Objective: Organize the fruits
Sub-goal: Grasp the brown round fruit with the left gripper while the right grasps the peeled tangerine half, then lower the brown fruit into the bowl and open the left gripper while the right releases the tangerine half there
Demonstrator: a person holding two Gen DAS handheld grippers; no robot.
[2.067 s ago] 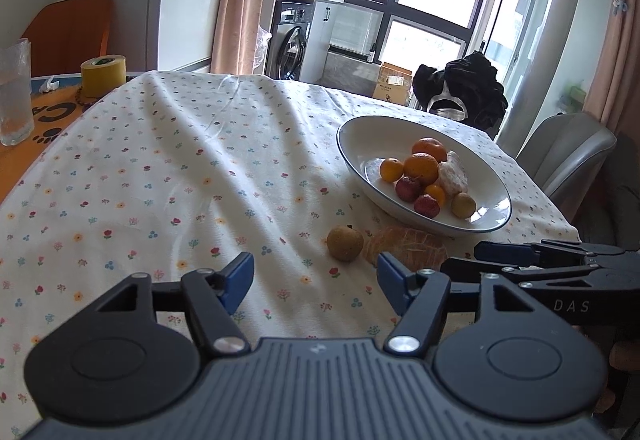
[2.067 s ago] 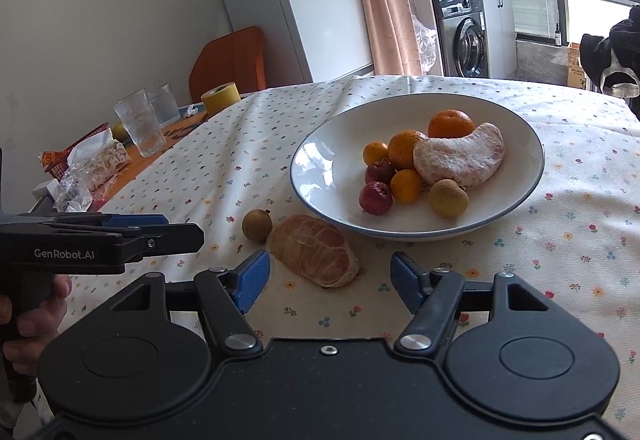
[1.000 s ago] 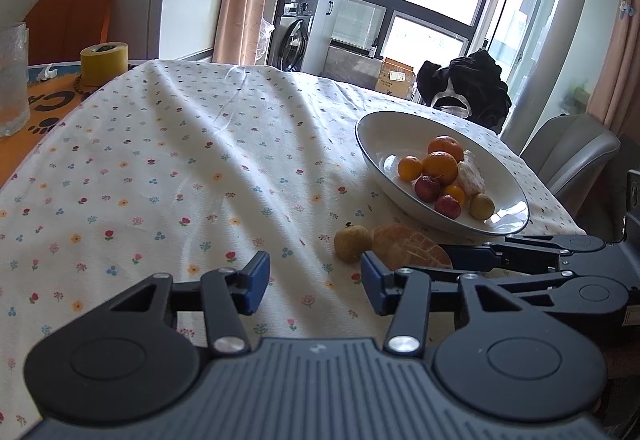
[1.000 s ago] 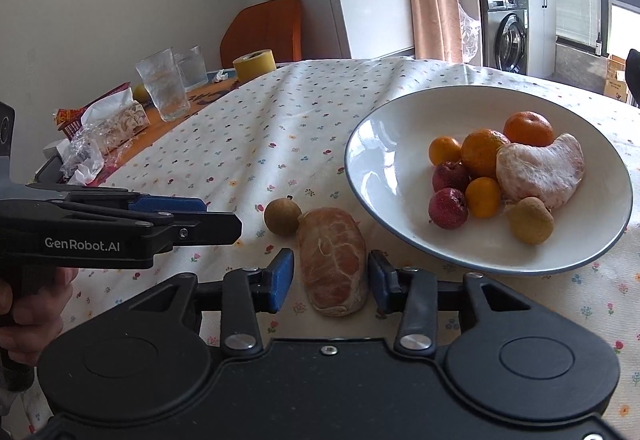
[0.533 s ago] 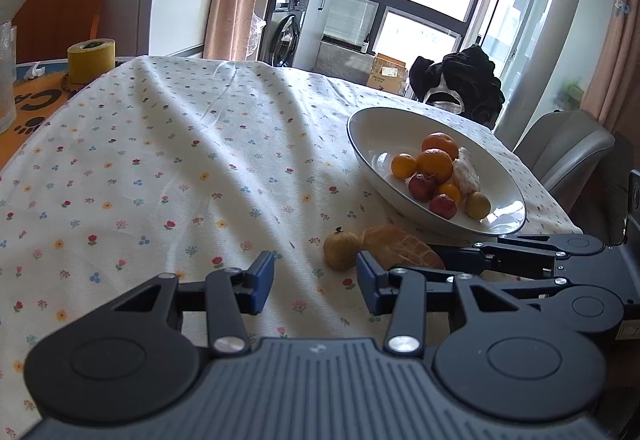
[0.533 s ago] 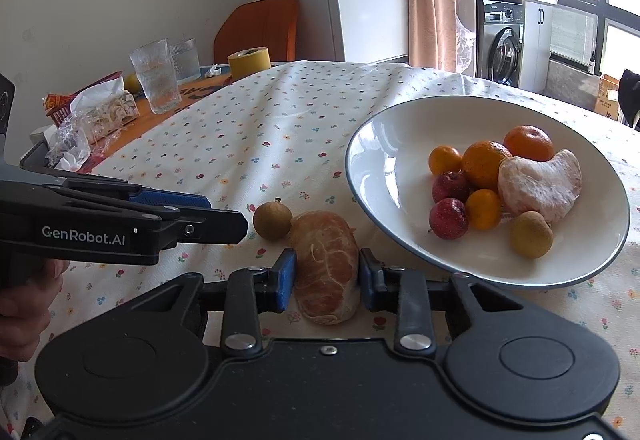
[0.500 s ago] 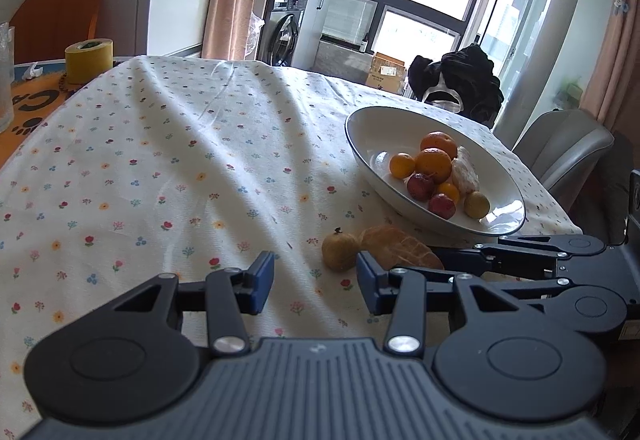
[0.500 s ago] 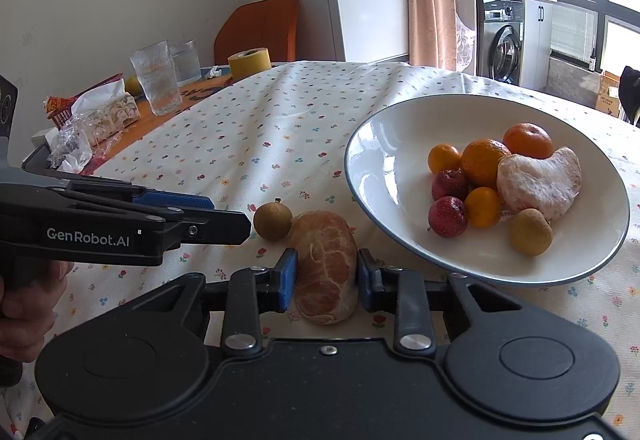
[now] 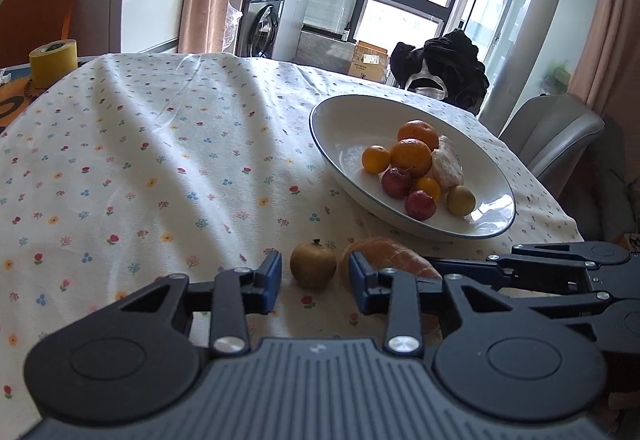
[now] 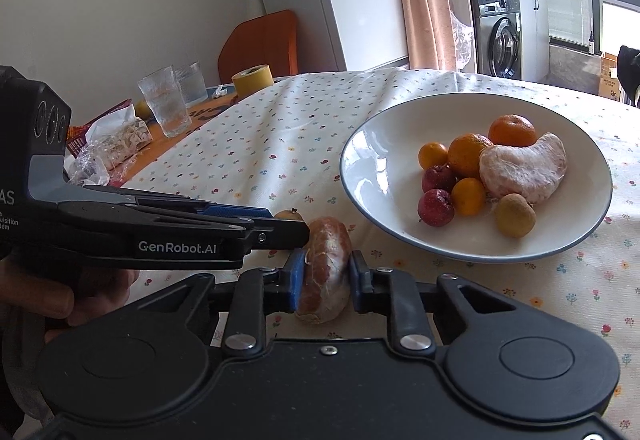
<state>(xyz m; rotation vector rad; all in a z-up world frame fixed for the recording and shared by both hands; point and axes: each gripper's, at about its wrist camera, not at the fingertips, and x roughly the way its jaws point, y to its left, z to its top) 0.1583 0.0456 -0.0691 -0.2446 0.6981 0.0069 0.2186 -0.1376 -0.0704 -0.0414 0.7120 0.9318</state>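
Note:
A small brown fruit [image 9: 313, 269] lies on the flowered tablecloth in front of the white bowl [image 9: 320, 128]. My left gripper [image 9: 315, 280] straddles it; the jaws are closing, and a thin gap still shows on each side of the fruit. My right gripper [image 10: 324, 280] is shut on a peeled citrus segment [image 10: 326, 260] that rests on the cloth next to the bowl [image 10: 348, 168]. In the right wrist view the left gripper's fingers [image 10: 280, 230] hide most of the brown fruit [image 10: 286, 215]. The bowl holds several oranges, red fruits, another peeled segment and a brown fruit.
Two glasses [image 10: 164, 108], a yellow tape roll [image 10: 253, 80] and a tissue packet [image 10: 120, 136] stand at the table's far left. A grey chair [image 9: 556, 136] is behind the bowl, past the table edge. A hand [image 10: 60, 296] holds the left gripper's handle.
My left gripper has come forward around the small brown fruit and its jaws have narrowed. My right gripper's jaws have closed onto the peeled segment.

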